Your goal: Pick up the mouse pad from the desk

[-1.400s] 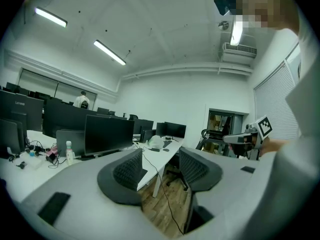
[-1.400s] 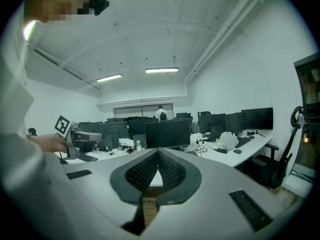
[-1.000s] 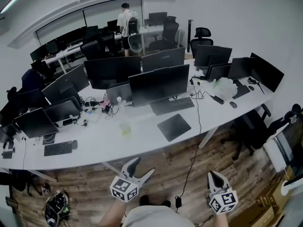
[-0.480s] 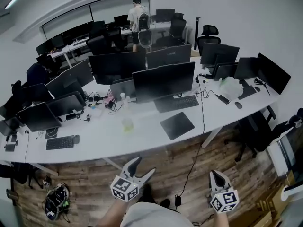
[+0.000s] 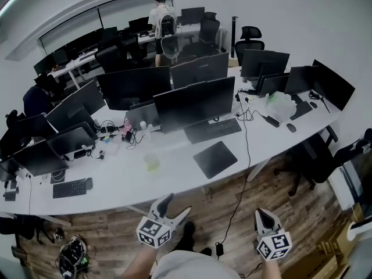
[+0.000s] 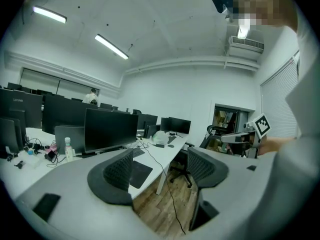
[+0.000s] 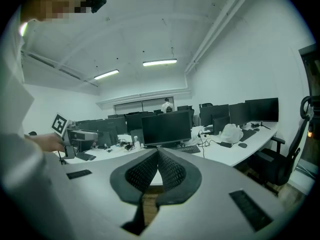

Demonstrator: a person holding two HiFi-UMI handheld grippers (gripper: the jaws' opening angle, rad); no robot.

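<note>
While both are held low over the wooden floor (image 5: 232, 193), short of the near edge of the long white tabletop (image 5: 116, 179), the left hand-held gripper (image 5: 176, 205) and the right hand-held gripper (image 5: 261, 215) point toward the desks. The left hand-held gripper's jaws stand well apart with nothing between the pads; only floor and the tabletop's edge show through the gap. The right hand-held gripper's jaws are closed tip to tip and grip nothing.

The mouse pad (image 5: 215, 158), a dark rectangle turned slightly askew, lies flat on the tabletop near its front edge, well apart from both hand-held grippers. Just behind it sits a black keyboard (image 5: 212, 129), below a large dark monitor (image 5: 193, 104). A black cable (image 5: 243, 173) passes to the right of the mouse pad, drops over the tabletop's edge and runs down to the floor. To the mouse pad's left stands a pale translucent cup (image 5: 151, 161). Farther right on the tabletop rests a white plastic bag (image 5: 279, 105). At the back of the room a person (image 5: 161, 17) stands among other desks.
</note>
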